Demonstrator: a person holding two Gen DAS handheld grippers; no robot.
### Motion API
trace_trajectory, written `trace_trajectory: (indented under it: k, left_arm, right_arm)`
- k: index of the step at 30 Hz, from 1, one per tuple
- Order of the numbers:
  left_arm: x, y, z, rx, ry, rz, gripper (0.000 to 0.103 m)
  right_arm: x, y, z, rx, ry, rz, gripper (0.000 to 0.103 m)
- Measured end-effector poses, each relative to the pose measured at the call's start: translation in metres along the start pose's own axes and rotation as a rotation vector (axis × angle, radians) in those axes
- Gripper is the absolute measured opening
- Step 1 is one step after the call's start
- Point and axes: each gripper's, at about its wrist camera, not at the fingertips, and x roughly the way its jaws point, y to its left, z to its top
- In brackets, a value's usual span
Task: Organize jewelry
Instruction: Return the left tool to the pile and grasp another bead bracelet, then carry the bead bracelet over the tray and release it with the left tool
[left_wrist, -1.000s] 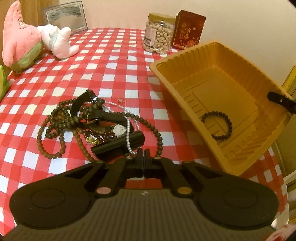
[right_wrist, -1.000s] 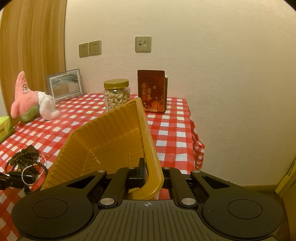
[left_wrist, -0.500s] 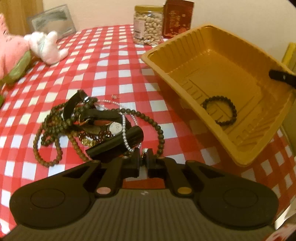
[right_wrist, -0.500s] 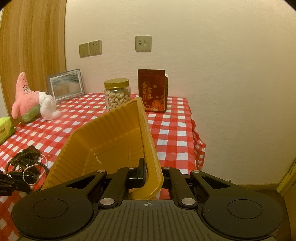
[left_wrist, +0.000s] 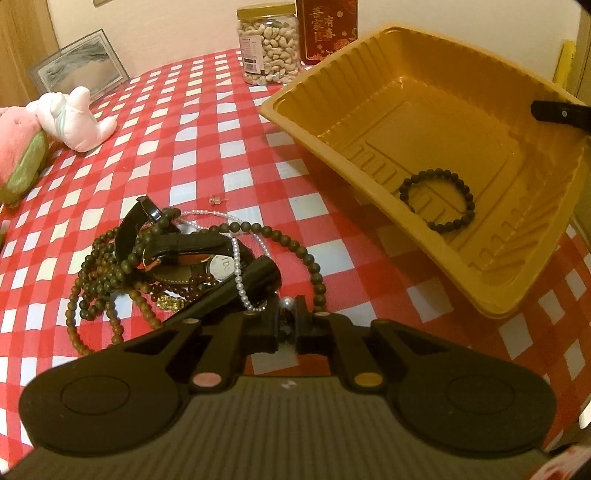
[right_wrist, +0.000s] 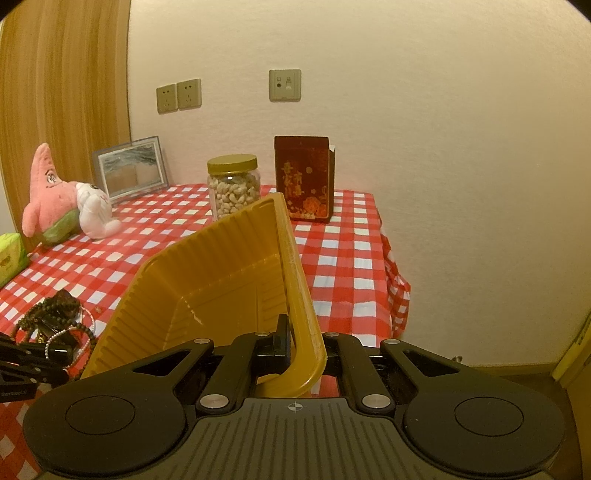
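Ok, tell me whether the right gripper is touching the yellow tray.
Touching. The right wrist view shows the right gripper closed on the yellow tray, its rim pinched between the fingers.

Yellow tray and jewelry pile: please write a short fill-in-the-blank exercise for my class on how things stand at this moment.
1. The right tongs are shut on the rim of the yellow ____.
2. Inside the yellow tray lies one black beaded ____.
3. The jewelry pile rests on a red-and-white ____ tablecloth.
4. The jar behind the tray is filled with ____.

Missing words: tray; bracelet; checked; nuts
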Motion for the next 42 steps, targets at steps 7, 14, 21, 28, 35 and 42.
trace_trajectory:
  k: [7,14,21,28,35,42]
  left_arm:
    - [-0.010,0.002,0.000,-0.025,-0.020,-0.005,0.006]
    - [-0.040,0.000,0.017,-0.068,-0.103,-0.060,0.006]
    - [-0.056,-0.015,0.040,-0.126,-0.180,-0.215,0.006]
    - [-0.043,-0.040,0.050,-0.120,-0.166,-0.304,0.006]
    - [-0.032,-0.044,0.053,-0.153,-0.132,-0.319,0.020]
    - [-0.047,-0.020,0.045,-0.205,-0.153,-0.289,0.022]
  right_arm:
    - [0.000,0.001,-0.001,-0.002,-0.002,0.006,0.006]
    - [-0.001,0.000,0.001,-0.005,-0.007,0.010,0.006]
    - [-0.001,0.000,0.002,-0.009,-0.006,0.013,0.006]
    - [-0.003,0.002,0.001,-0.009,-0.004,0.012,0.006]
    - [-0.004,0.002,0.000,-0.010,-0.004,0.011,0.006]
    - [-0.003,0.001,0.000,-0.007,-0.001,0.010,0.006]
